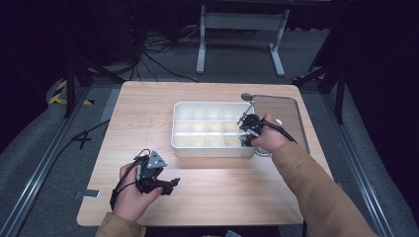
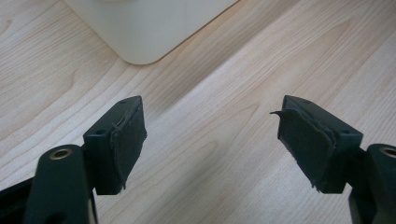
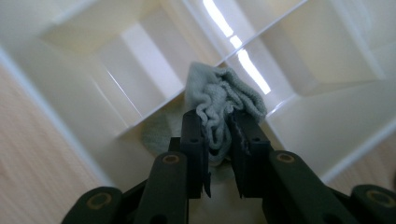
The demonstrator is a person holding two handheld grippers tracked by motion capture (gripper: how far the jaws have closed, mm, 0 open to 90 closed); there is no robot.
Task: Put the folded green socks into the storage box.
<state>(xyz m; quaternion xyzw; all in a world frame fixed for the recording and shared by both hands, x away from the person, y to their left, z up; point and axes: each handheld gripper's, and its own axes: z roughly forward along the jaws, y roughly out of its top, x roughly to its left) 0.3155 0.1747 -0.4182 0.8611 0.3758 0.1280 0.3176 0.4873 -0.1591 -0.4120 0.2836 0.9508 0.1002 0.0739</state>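
The right gripper (image 3: 218, 140) pinches a bunched grey cloth (image 3: 222, 95) between its jaws at frame centre, over a divider of the white compartment tray (image 3: 70, 93). The left gripper (image 2: 210, 140), jaws wide apart with nothing between them, hovers over the wooden table (image 2: 224, 84), the tray's corner at upper left.

A wooden table (image 1: 207, 197) stands on a grey floor (image 1: 44, 148). A metal tray (image 1: 289, 113) lies at its right far side. Behind the table are a white frame (image 1: 242, 29) and black cables (image 1: 153, 49).
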